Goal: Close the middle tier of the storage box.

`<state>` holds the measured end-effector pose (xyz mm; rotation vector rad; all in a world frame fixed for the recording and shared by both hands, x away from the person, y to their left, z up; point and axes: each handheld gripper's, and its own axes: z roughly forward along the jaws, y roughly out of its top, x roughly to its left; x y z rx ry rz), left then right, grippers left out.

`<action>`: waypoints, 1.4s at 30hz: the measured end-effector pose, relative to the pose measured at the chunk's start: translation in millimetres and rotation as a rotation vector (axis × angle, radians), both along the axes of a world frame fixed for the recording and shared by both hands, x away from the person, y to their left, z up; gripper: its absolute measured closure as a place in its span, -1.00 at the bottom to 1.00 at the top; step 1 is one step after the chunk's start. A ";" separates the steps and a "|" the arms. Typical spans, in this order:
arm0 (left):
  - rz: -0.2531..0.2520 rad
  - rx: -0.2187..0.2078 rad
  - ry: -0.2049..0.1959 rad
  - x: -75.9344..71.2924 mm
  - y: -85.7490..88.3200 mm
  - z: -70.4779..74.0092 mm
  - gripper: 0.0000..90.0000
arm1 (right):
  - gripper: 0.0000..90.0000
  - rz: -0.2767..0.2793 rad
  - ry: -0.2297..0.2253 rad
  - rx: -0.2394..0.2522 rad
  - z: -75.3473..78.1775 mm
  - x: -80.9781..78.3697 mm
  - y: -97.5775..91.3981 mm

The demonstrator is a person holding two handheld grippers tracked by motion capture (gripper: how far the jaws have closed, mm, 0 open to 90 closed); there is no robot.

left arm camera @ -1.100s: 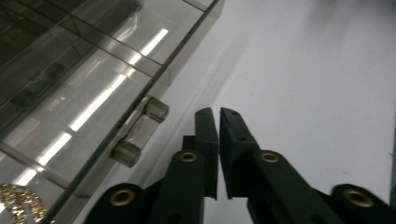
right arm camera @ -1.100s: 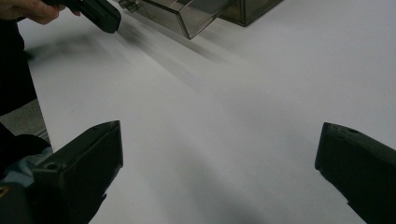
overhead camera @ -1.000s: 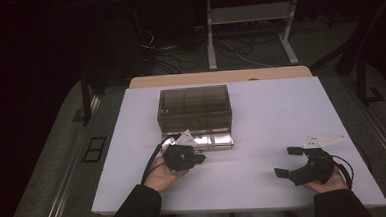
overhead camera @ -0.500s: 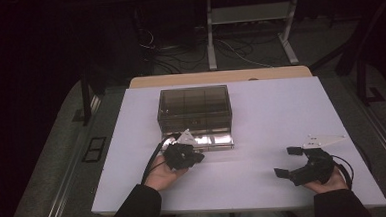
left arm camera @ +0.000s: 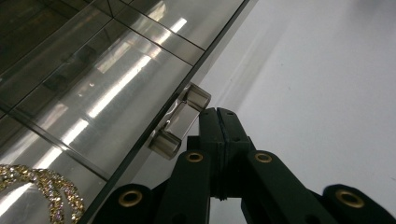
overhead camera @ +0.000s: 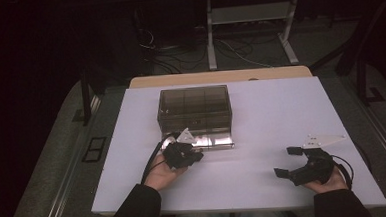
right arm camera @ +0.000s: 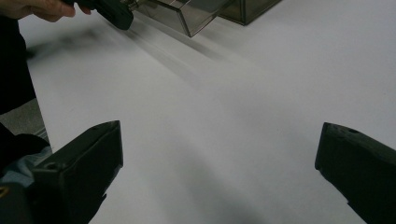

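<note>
I see my left gripper [left arm camera: 219, 114] pinched tight, tips against the clear bar handle [left arm camera: 180, 120] of the smoky transparent plastic drawer box [overhead camera: 194, 111] mid-table, its lowest drawer [overhead camera: 213, 140] pulled out. My right gripper [overhead camera: 288, 162] rests wide, holding nothing, on the white table [overhead camera: 281, 109].

A gold beaded piece [left arm camera: 44, 189] inside the smoky drawer [left arm camera: 93, 88] is cut off at the picture's lower left edge.

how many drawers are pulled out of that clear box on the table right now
1: the bottom drawer sticks out toward the person, left tongs at its handle. Other drawers in the box look closed.
</note>
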<state>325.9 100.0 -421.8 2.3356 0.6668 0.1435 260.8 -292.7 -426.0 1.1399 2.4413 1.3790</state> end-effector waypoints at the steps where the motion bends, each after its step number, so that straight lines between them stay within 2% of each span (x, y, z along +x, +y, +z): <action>1: -0.006 0.002 -0.008 1.2 0.8 0.7 0.98 | -0.99 0.000 0.000 0.000 0.0 0.0 0.0; 7: 0.020 -0.020 -0.007 4.3 2.5 1.6 0.98 | -0.99 0.003 0.000 -0.004 -0.2 0.0 0.0; 20: 0.035 -0.050 -0.025 10.0 5.1 4.8 0.99 | -0.99 0.002 0.000 -0.004 -0.3 0.0 0.4; 27: 0.064 -0.079 -0.014 14.4 6.9 4.7 0.98 | -0.99 0.001 -0.001 -0.004 -0.3 -0.1 0.4; 42: 0.083 -0.089 -0.011 21.3 6.4 4.8 0.98 | -0.99 0.001 -0.002 -0.004 -0.5 -0.1 0.7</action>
